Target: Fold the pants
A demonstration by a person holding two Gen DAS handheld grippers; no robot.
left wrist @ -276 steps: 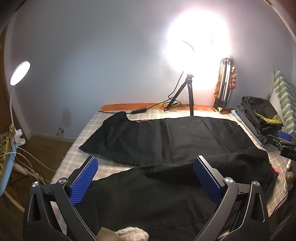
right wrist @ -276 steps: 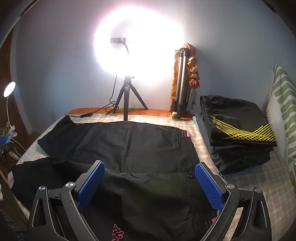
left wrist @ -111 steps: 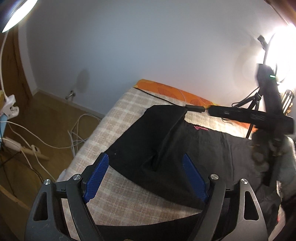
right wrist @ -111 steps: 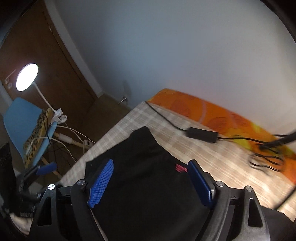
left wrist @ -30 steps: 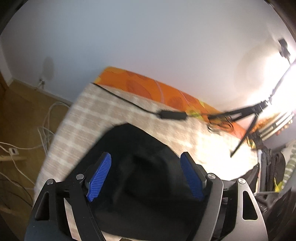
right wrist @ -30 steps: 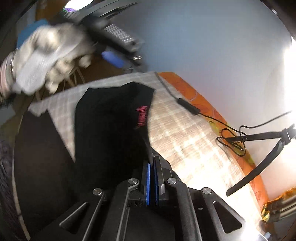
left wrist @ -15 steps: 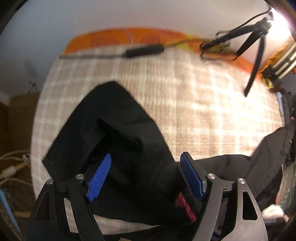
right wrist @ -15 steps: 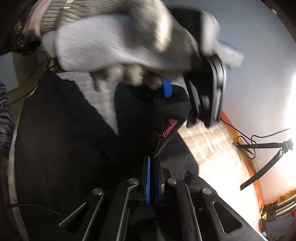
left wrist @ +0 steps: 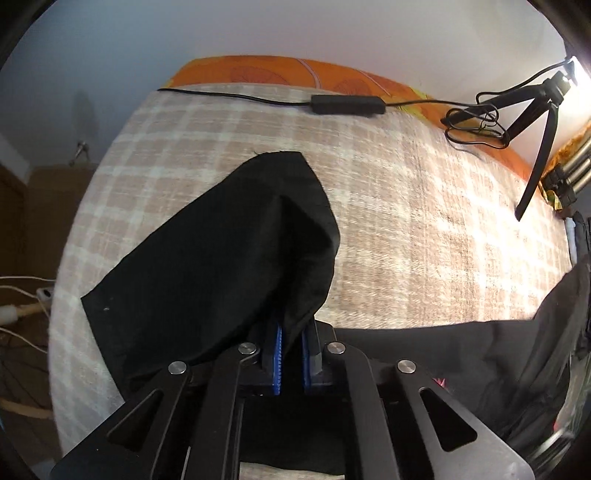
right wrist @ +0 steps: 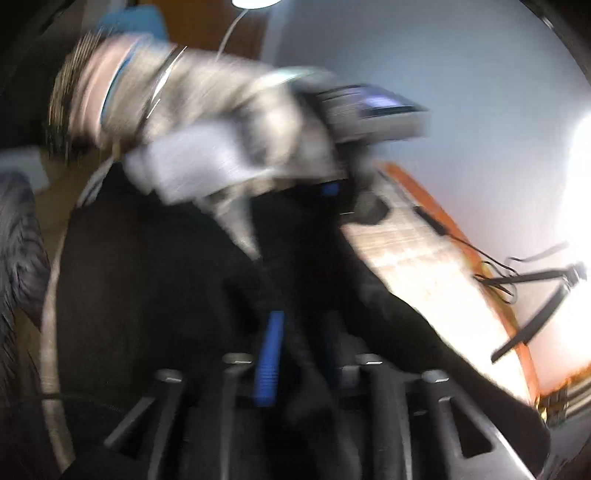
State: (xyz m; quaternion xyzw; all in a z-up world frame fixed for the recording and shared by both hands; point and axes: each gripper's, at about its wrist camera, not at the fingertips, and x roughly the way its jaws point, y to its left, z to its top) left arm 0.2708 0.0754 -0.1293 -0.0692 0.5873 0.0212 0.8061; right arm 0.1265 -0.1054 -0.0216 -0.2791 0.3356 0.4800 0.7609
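Ahead of the left gripper lies a beige checked bedcover. At its far edge runs an orange patterned strip. A black cable with inline control box rests along that edge. A black tripod stands to the far right, against a pale wall.

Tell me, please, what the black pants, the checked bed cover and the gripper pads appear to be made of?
Pants: thin matte woven cloth, seemingly; they drape in soft folds. Bed cover: coarse woven textile, with visible slubby weave in beige and cream checks. Pads of the left gripper: blue, ribbed, probably rubber or plastic.
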